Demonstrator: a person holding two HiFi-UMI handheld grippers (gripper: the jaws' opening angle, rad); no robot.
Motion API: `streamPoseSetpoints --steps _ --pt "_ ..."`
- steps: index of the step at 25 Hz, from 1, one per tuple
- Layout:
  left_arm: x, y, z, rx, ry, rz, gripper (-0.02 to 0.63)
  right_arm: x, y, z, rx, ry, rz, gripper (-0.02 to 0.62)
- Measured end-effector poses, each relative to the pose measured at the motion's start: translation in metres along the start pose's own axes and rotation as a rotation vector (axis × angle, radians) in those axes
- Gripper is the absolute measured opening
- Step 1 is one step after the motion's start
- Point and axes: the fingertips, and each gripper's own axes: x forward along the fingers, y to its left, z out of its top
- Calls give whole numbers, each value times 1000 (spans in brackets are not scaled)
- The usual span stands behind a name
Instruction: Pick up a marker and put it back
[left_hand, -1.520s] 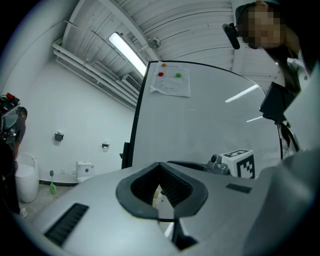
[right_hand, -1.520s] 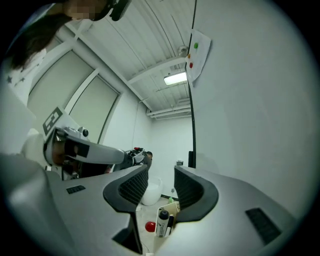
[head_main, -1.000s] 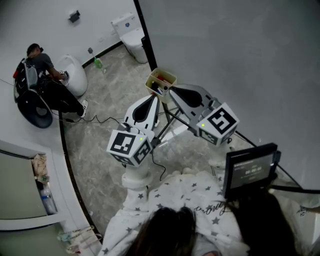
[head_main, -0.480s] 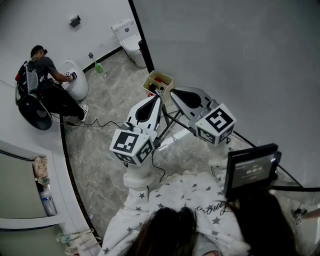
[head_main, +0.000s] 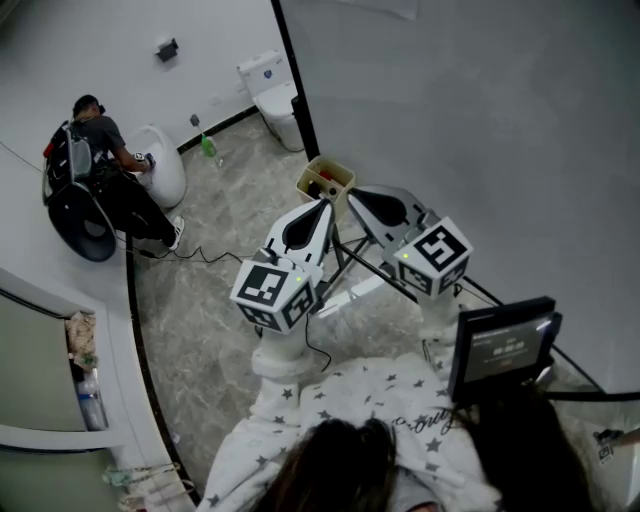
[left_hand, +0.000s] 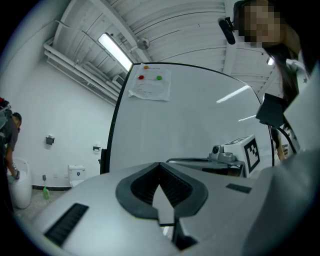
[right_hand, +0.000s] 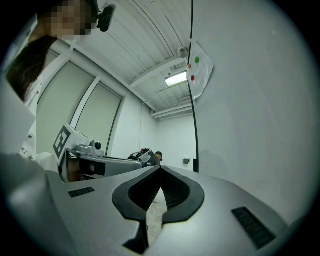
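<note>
A small beige marker holder (head_main: 325, 181) hangs at the left edge of the whiteboard (head_main: 480, 120). Marker tips, one of them red, show inside it. My left gripper (head_main: 324, 203) points up at the holder from just below, jaws shut and empty. My right gripper (head_main: 350, 191) is beside it, its tip next to the holder's right side, also shut with nothing in it. In the left gripper view the left gripper (left_hand: 160, 164) has its fingertips touching. In the right gripper view the right gripper (right_hand: 160, 168) is likewise closed. No marker is held.
A small screen (head_main: 505, 345) stands on a stand at my right. Tripod legs (head_main: 352, 268) and a cable cross the marble floor below the grippers. A person (head_main: 95, 150) bends over a white basin at the far left, near a toilet (head_main: 270, 80) and a green bottle (head_main: 208, 147).
The head view has shifted slightly, so the holder and both grippers sit a little lower in frame. Both grippers stay shut near the holder. The far person has leaned toward the basin.
</note>
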Motion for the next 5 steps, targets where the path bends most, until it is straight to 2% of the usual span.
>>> streamPoseSetpoints --steps 5 --pt "-3 -6 0 -6 6 -4 -8 -3 4 1 1 6 2 5"
